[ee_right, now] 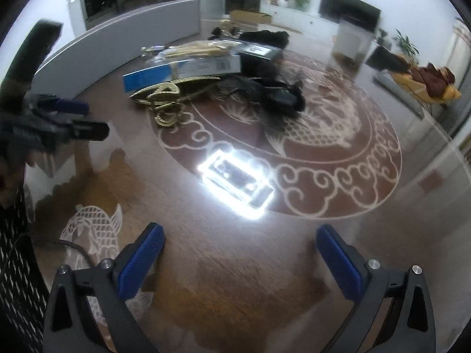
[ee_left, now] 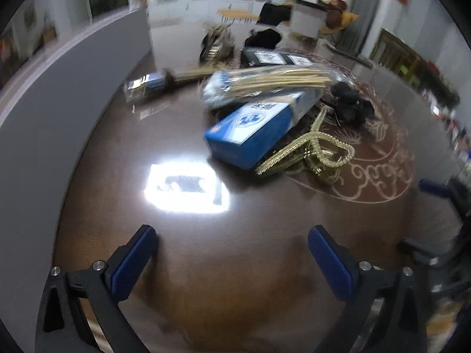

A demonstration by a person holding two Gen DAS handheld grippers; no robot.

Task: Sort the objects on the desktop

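A heap of desktop objects is seen piled near the middle of the dark brown bench [ee_left: 182, 264], well ahead of both tongs. A blue-and-white carton [ee_left: 253, 129] lies tilted at the front of the heap, one long edge resting on the bench. Across its upper end a clear bag of bamboo sticks [ee_left: 276, 81] is laid, the sticks pointing toward a grey partition [ee_left: 59, 94] that curves along the bench's far-left side. A coiled gold chain strap [ee_left: 321, 150] is found just beside the carton's right side, partly tucked beneath it, and a black object [ee_left: 350, 103], too blurred to be named, lies just behind the strap. A dark framed item [ee_left: 270, 57] is seen farther back. In the right wrist view the same heap is shown from the other side: carton [ee_right: 179, 72], gold strap [ee_right: 164, 97], black object [ee_right: 279, 94]. A ceiling light's bright glare [ee_right: 235, 182] is reflected on the glossy bench between the heap and the tongs, over a pale scroll pattern [ee_right: 338, 182] inlaid in the surface.

The left tongs [ee_left: 232, 257] are held wide apart above bare bench, nothing between the blue pads [ee_left: 132, 264]. The right tongs [ee_right: 240, 254] are likewise spread wide and empty.
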